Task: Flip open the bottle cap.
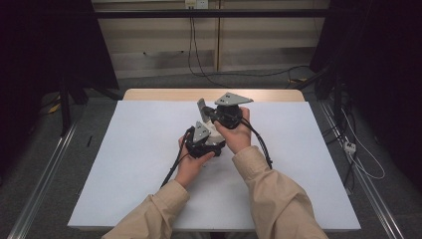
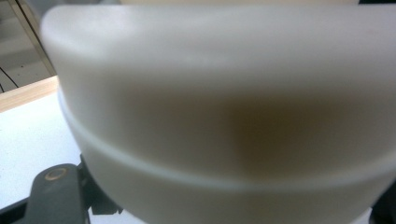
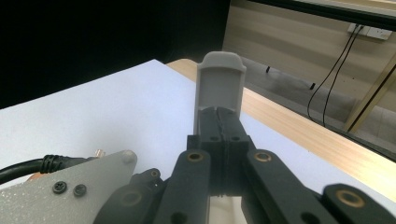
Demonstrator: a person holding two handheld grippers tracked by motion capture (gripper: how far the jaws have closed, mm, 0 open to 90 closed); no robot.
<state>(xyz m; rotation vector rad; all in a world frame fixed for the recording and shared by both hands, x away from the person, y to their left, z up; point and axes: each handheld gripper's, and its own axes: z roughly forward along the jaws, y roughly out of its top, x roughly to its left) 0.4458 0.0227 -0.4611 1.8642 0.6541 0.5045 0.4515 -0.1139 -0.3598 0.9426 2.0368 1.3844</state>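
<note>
Both hands hold their grippers close together over the middle of the white table top (image 1: 139, 164). My right gripper (image 1: 201, 106) points up and to the left; in the right gripper view its two jaws are pressed together with nothing between them, ending in a grey fingertip cover (image 3: 219, 77). My left gripper (image 1: 204, 142) sits just below and left of it, grey plate (image 1: 201, 132) on top. A white rounded thing (image 2: 224, 107) lies right in front of the left gripper's camera and hides its jaws; a black linkage arm (image 2: 53, 198) shows at the bottom left. Whether this white thing (image 1: 216, 132) is gripped I cannot tell.
The wooden table edge (image 1: 164, 94) runs along the far side. Cables (image 1: 194, 55) hang from a wall socket and cross the floor behind the table. Metal rails (image 1: 45, 169) flank the table, and a power strip (image 1: 350, 147) lies on the floor at the right.
</note>
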